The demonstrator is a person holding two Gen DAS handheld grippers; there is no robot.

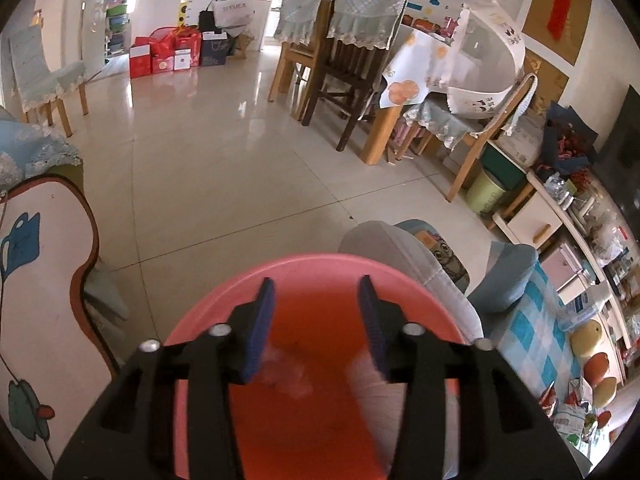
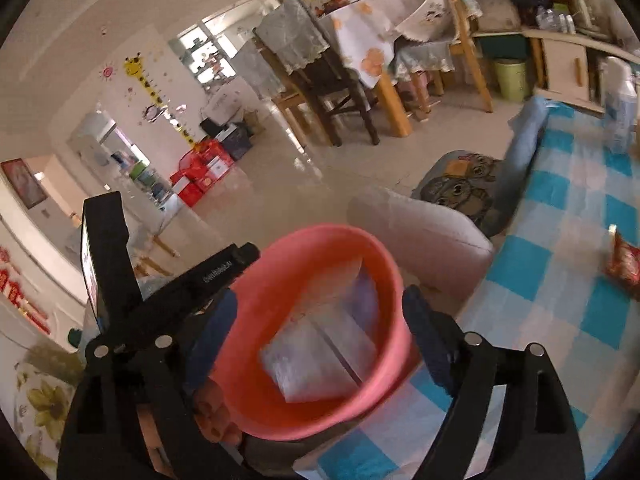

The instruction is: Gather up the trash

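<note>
Pink bin (image 1: pixel 320 280) fills near centre of left view; left tongs (image 1: pixel 316 304) released over its mouth, nothing between pads, pale blurred trash (image 1: pixel 288 372) inside. Risk: pads knock rim, bin tips.

Right view: right tongs (image 2: pixel 320 332) spread wide astride bin (image 2: pixel 320 248), gripping nothing; clear wrapper (image 2: pixel 316 360) inside. Red packet (image 2: pixel 624 260) on checked surface (image 2: pixel 560 280), far right, uncollected: long reach could drag bin over.

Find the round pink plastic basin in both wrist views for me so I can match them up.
Left wrist: the round pink plastic basin fills the bottom centre, behind the left gripper's fingers.
Right wrist: the basin is at lower centre, with clear plastic wrappers inside.
Shared landmark: the blue-and-white checked cloth right of it.
</note>
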